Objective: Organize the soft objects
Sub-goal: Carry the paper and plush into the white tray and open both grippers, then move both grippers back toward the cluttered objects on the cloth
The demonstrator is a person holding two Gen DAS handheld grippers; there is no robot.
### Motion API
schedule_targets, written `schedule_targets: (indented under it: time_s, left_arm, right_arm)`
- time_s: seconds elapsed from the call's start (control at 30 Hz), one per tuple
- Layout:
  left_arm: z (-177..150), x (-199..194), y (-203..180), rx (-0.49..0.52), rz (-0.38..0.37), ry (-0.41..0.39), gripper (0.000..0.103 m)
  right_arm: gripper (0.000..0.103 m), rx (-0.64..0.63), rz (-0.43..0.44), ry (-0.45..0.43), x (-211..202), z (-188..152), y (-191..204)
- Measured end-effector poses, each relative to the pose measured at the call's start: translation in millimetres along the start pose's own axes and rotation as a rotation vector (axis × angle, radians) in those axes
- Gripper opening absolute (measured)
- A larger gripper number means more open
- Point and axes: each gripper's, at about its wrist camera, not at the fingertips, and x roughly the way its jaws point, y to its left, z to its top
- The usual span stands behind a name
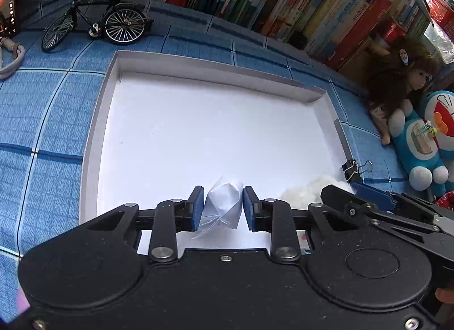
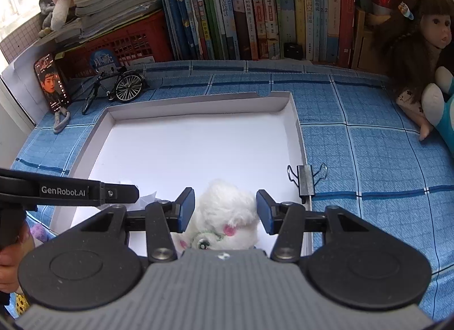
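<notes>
A shallow white cardboard tray (image 1: 198,66) (image 2: 198,104) lies on the blue checked cloth. My left gripper (image 1: 223,191) hangs low over the tray's near part. Its blue pads rest against both sides of a small crumpled white packet (image 1: 224,202), so it is shut on it. My right gripper (image 2: 224,192) is beside it to the right, shut on a fluffy white plush toy (image 2: 227,210) with pink and green stitching. The toy is over the tray's near right corner. In the left wrist view the toy's fur (image 1: 303,188) shows beside the right gripper's fingers (image 1: 366,191).
A black binder clip (image 1: 354,169) (image 2: 306,181) grips the tray's right rim. A model bicycle (image 1: 93,26) and a phone (image 2: 52,85) stand at the back left. A doll (image 2: 420,37) and a blue plush (image 1: 420,142) sit at the right. Books (image 2: 255,9) and a red crate (image 2: 124,43) line the back.
</notes>
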Motion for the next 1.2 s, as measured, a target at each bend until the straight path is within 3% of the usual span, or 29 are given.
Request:
schedule_targets:
  time_s: [0.07,0.13,0.4,0.57,0.87,1.2]
  left_arm:
    - [0,-1,0,-0.006,-0.001,0.005,0.041]
    - [-1,-5,0,-0.003,-0.01,-0.003,0.043]
    - [-11,-48,-9,0.068,-0.035,-0.101,0.065]
    - [-33,-85,-16,0.149,-0.044,-0.185,0.077]
    - [-99,-147,-15,0.226,-0.085,-0.343,0.084]
    - [-179,-177,3,0.251,-0.085,-0.454,0.089]
  right_arm:
    - [0.055,-0.006,0.005,-0.017,-4,0,1]
    - [0.064,-0.018,0.006,-0.036,-10,1,2]
    - [0.077,-0.042,0.036,-0.137,-44,-4,13]
    - [0.085,-0.083,0.064,-0.218,-77,-20,23]
    - [0.096,-0.203,0.124,-0.378,-149,-74,46]
    - [0.103,-0.346,0.105,-0.446,-175,-151,69]
